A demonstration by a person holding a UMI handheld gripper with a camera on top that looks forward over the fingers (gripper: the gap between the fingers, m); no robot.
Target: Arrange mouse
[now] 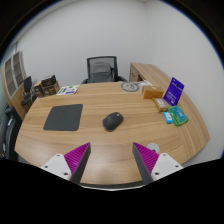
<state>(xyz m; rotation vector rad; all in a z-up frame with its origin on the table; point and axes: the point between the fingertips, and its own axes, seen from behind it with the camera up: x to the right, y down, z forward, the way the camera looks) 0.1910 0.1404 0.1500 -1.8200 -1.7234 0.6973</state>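
Observation:
A black mouse [112, 121] lies on the wooden table [95, 140], to the right of a dark grey mouse mat [63, 117]. My gripper [112, 160] hovers high above the table's near edge, well short of the mouse. Its two fingers [77, 158] with magenta pads stand wide apart, open, with only bare table between them. The mouse sits beyond the fingers, roughly on the line between them.
A black office chair [102, 69] stands behind the table. A purple box [176, 90], green books [176, 117] and a cardboard box [152, 92] sit at the right. Papers [68, 90] and a round object [131, 87] lie at the far side. Shelves [14, 72] stand left.

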